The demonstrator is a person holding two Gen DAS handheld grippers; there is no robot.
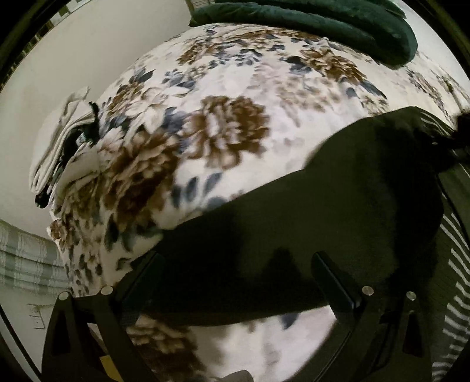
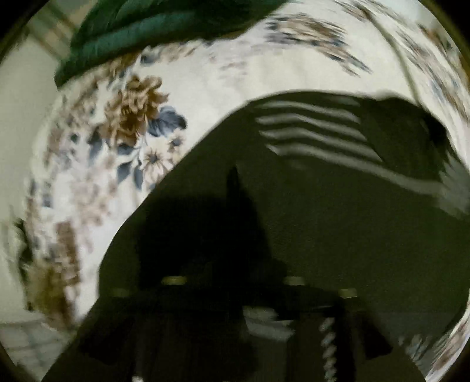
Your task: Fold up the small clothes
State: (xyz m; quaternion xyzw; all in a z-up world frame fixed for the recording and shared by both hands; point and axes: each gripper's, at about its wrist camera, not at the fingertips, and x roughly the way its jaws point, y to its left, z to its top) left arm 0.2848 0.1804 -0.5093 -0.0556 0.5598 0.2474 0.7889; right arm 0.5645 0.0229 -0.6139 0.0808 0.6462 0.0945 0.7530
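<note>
A dark garment [image 1: 337,205] with a white-striped part [image 1: 458,296] lies spread on the floral blanket [image 1: 223,123]. My left gripper [image 1: 235,267] hangs over its near edge, jaws wide apart. Its fingers [image 1: 332,279] stand on either side of a stretch of the cloth and do not pinch it. In the right wrist view, the same garment [image 2: 337,229] fills the lower half, its stripes [image 2: 311,132] at the top right. My right gripper [image 2: 232,241] is low over it. Dark fingers blur into the dark cloth, so I cannot tell how the jaws stand.
A dark green quilt [image 1: 323,26] lies at the far end of the bed [image 2: 141,35]. A pile of folded white and black clothes [image 1: 61,147] sits at the bed's left edge. Beyond that edge are a pale surface [image 1: 73,58] and a plaid cloth [image 1: 23,258].
</note>
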